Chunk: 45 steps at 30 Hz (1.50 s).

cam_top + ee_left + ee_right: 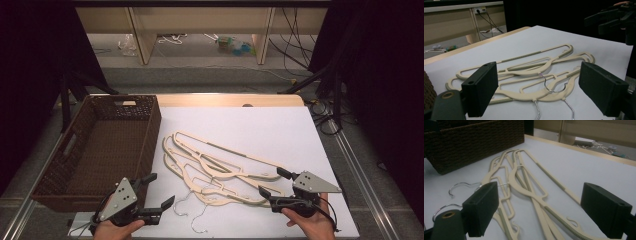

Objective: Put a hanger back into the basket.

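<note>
**Both tongs wide, hangers in the middle**

Nearest to me were the two tongs: left gripper [159,192] had its jaws spread wide with nothing in them, and right gripper [272,183] looked the same. Between them lay the pile of cream hangers [220,162] on the white table [280,130], wire hooks toward my left tong. Beyond the left tong sat the brown wicker basket [150,130], empty.
</note>
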Tool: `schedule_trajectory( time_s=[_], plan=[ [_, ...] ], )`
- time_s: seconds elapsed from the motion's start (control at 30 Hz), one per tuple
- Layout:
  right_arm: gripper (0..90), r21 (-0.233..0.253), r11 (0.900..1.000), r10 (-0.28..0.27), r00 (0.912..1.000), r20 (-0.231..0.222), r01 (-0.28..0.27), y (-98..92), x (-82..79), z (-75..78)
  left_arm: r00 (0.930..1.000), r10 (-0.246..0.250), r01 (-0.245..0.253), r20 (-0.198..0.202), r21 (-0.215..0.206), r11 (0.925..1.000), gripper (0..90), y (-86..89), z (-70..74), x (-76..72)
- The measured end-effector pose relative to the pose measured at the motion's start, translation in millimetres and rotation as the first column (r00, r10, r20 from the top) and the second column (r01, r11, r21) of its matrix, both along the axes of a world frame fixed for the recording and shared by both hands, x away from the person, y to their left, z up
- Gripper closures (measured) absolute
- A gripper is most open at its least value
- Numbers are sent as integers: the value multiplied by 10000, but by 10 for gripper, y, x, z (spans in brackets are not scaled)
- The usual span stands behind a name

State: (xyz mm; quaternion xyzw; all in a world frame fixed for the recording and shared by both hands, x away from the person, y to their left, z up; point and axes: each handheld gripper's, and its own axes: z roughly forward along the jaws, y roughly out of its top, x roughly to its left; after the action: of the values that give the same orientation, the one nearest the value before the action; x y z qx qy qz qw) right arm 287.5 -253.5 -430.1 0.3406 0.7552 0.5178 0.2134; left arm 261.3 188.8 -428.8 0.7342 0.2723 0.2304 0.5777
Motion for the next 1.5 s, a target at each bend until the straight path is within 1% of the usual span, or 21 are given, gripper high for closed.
schedule_trajectory(
  time_s=[0.27, 0.37, 0.43, 0.5, 0.53, 0.6, 0.67, 0.73, 0.77, 1.0, 1.03, 1.07, 1.1, 1.13, 1.2, 1.27, 1.37, 1.4, 1.43, 1.47, 1.5],
  plan=[
    [177, -235, 9997, 86, 9999, -92, -88, 5, 6, -5, 10000, 12, -12, -29, -26, 10000, 159, -7, -3, -6],
    [177, -280, 9996, 41, 10000, -80, -43, 2, 10, -2, 10000, -11, 10, -74, -173, 9998, 159, -18, -12, -4],
    [177, -344, 9994, -26, 10000, 75, 29, -3, 21, -1, 10000, -6, 4, -75, -171, 9999, 159, -18, -12, -3],
    [177, -436, 9990, -14, 10000, -9, 13, -1, 35, -6, 10000, 16, -16, -17, 29, 10000, 159, -8, -6, -1],
    [184, -579, 9983, 48, 9996, -294, -65, -7, 43, -9, 10000, -3, 2, 45, 127, 9999, 159, -4, -4, 4],
    [189, -510, 9987, -46, 9997, -235, 34, -5, 56, -24, 10000, 15, -15, -7, 107, 9999, 159, -8, -6, 0],
    [196, -995, 9950, -171, 9989, -436, 127, -22, 76, -24, 10000, 21, -21, -29, 95, 10000, 159, -12, -7, -2],
    [199, -1082, 9940, -176, 9992, -362, 136, -20, 96, -26, 10000, 17, -17, -37, 23, 10000, 159, -21, -6, -2],
    [199, -1422, 9898, -154, 9990, -415, 94, -17, 134, -8, 10000, 16, -16, -42, 2, 10000, 159, -25, -7, -1],
    [208, -1847, 9828, -153, 9971, -739, 14, 36, 222, 11, 10000, -38, 38, -41, 37, 10000, 159, -32, -5, 0],
    [211, -1962, 9805, -10, 9973, -728, -133, 52, 242, 9, 10000, -74, 74, 41, 106, 9999, 159, -33, -1, 10],
    [212, -2124, 9768, 91, 9965, -827, -265, 69, 258, 7, 9999, -96, 96, -38, -95, 9999, 159, -52, -12, 9],
    [210, -2313, 9723, 144, 9964, -834, -334, 84, 279, 7, 10000, -74, 74, -9, 150, 9999, 159, -47, -6, 4],
    [210, -2607, 9640, 272, 9948, -981, -521, 109, 322, 12, 9999, -82, 83, -63, 120, 9999, 159, -54, -9, -2],
    [212, -2643, 9624, 351, 9938, -1051, -620, 122, 350, 17, 10000, -81, 81, -49, 157, 9998, 160, -55, -11, -2],
    [222, -2874, 9547, 482, 9932, -1062, -771, 137, 420, 33, 10000, -62, 63, -67, 160, 9999, 160, -53, -14, 5],
    [234, -3325, 9368, 693, 9892, -1290, -1090, 149, 529, 45, 10000, -88, 89, -43, 92, 9999, 160, -58, -19, 15],
    [238, -3421, 9315, 744, 9852, -1542, -1239, 156, 558, 48, 10000, -38, 39, -69, 178, 9998, 160, -52, -12, 11],
    [240, -3600, 9217, 867, 9814, -1712, -1442, 163, 625, 43, 10000, -40, 41, -46, 165, 9999, 160, -52, -12, 13],
    [240, -3600, 9217, 867, 9814, -1712, -1442, 163, 625, 43, 10000, -56, 56, 7, 250, 9997, 160, -47, -10, 19],
    [239, -3707, 9151, 933, 9776, -1888, -1589, 168, 679, 34, 10000, 11, -9, -84, 185, 9998, 160, -53, -16, 16]
  ],
)
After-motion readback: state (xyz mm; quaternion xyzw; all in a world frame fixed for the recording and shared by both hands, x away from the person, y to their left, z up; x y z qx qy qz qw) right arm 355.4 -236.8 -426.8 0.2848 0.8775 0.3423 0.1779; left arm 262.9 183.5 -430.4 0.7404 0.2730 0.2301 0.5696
